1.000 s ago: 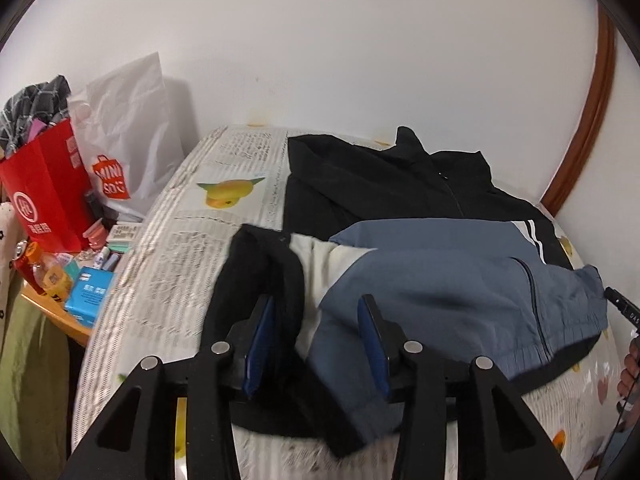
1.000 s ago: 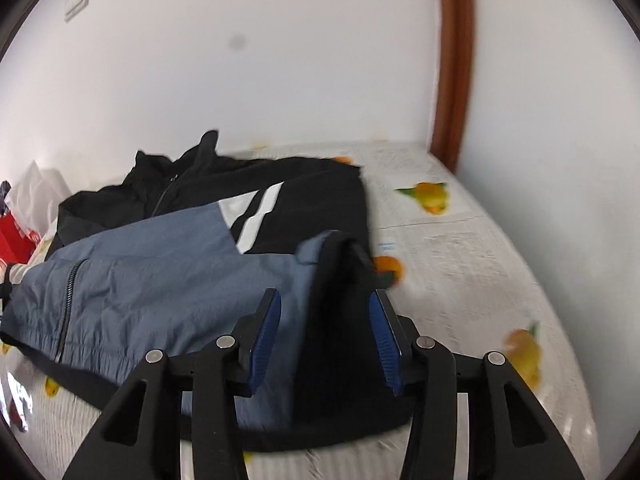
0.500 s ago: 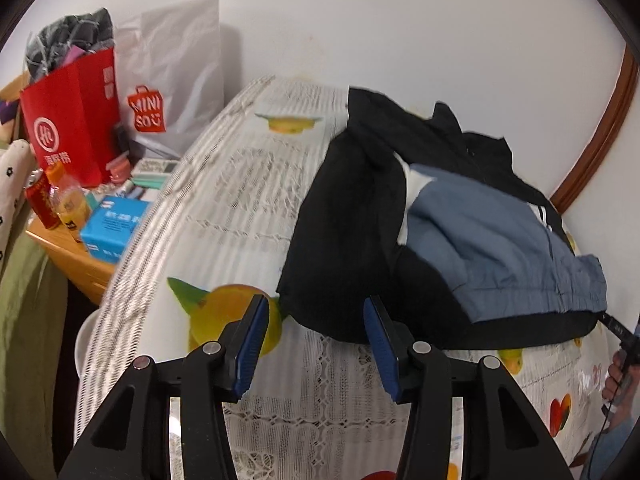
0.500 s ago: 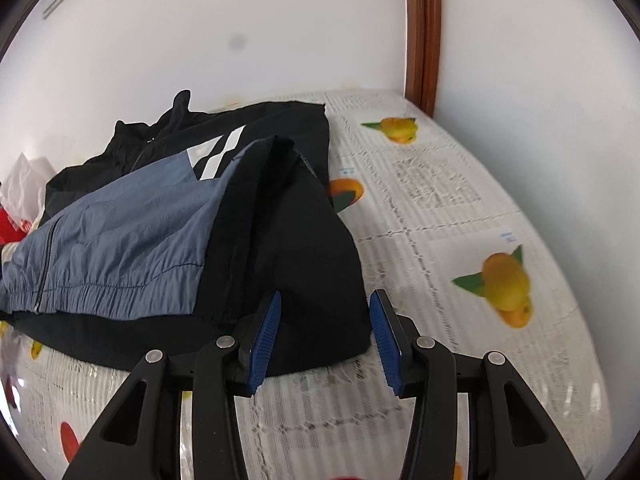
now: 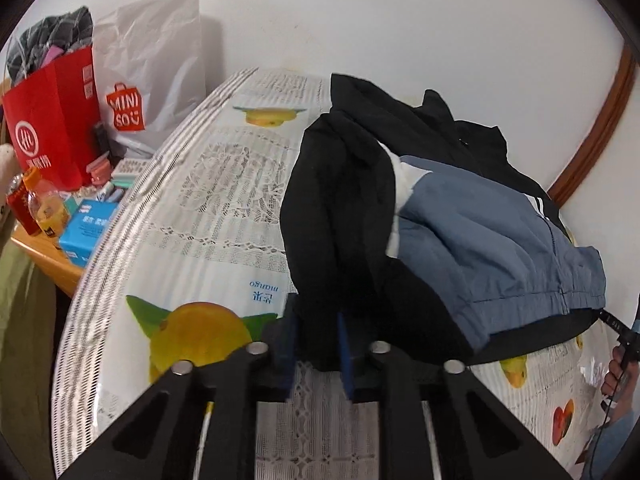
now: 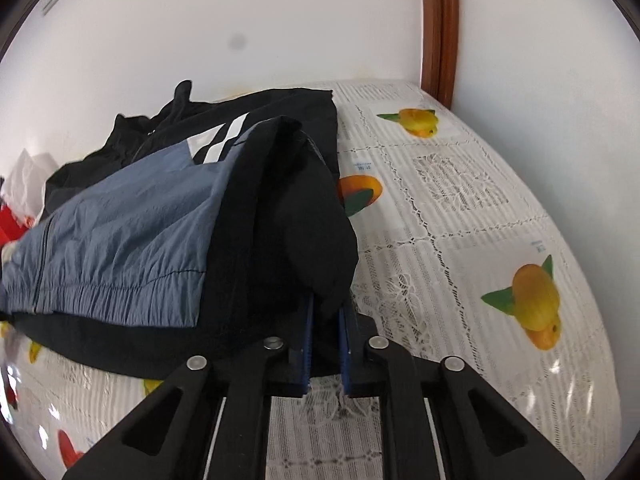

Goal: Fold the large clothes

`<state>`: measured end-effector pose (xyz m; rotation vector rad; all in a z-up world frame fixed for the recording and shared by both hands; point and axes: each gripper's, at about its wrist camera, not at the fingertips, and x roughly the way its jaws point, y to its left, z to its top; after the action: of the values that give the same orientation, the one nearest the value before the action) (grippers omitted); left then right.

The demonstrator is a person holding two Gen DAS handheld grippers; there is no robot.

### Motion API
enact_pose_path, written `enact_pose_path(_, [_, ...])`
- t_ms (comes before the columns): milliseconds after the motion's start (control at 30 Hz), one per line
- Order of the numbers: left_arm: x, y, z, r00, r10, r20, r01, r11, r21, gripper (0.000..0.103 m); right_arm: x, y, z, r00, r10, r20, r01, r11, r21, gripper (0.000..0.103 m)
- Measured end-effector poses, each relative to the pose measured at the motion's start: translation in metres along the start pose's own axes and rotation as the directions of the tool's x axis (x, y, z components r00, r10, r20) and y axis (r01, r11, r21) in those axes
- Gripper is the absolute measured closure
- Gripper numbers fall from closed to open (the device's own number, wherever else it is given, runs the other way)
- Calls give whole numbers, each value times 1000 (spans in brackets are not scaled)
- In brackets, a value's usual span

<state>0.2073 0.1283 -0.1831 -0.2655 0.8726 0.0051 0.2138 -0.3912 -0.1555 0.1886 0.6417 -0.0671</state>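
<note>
Jacket black hem clamped by left tool, right tool; pad tips hidden under cloth

A white paper bag against the wall carries the red "MINISO" logo, split over two lines. On the tablecloth, the word "mango" appears upside down beside a printed fruit, above small Chinese characters. White characters on the red bag and the blue box are illegible.

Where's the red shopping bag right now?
Left wrist view, far left: the red shopping bag stands off the table's edge, beside the white Miniso bag.
</note>
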Motion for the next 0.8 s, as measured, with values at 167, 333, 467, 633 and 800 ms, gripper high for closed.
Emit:
enact_pose_path(167, [-23,-2,-13,1000,6,18,-7,999,33,92,-14,-2,-9,1000,15,-5,-15,1000,3,95])
enact_pose_path(333, [-43,0,-34,1000,-9,4,9,999,35,92,-32,-5,-23,1000,21,-8,-21,1000,-6,95])
enact_pose_path(467, [-54,-1,-52,1000,-17,-2,17,999,41,91,-46,-7,-41,1000,10,-6,-10,1000,-17,95])
enact_pose_path(633, [-61,1,-62,1000,-5,19,5,999,34,86,-57,-6,-58,998,-55,1,55,997,-52,92])
enact_pose_path(800, [-73,5,-65,998,30,55,-31,999,18,73,-83,-2,-68,990,-136,44,140,985,-106,87])
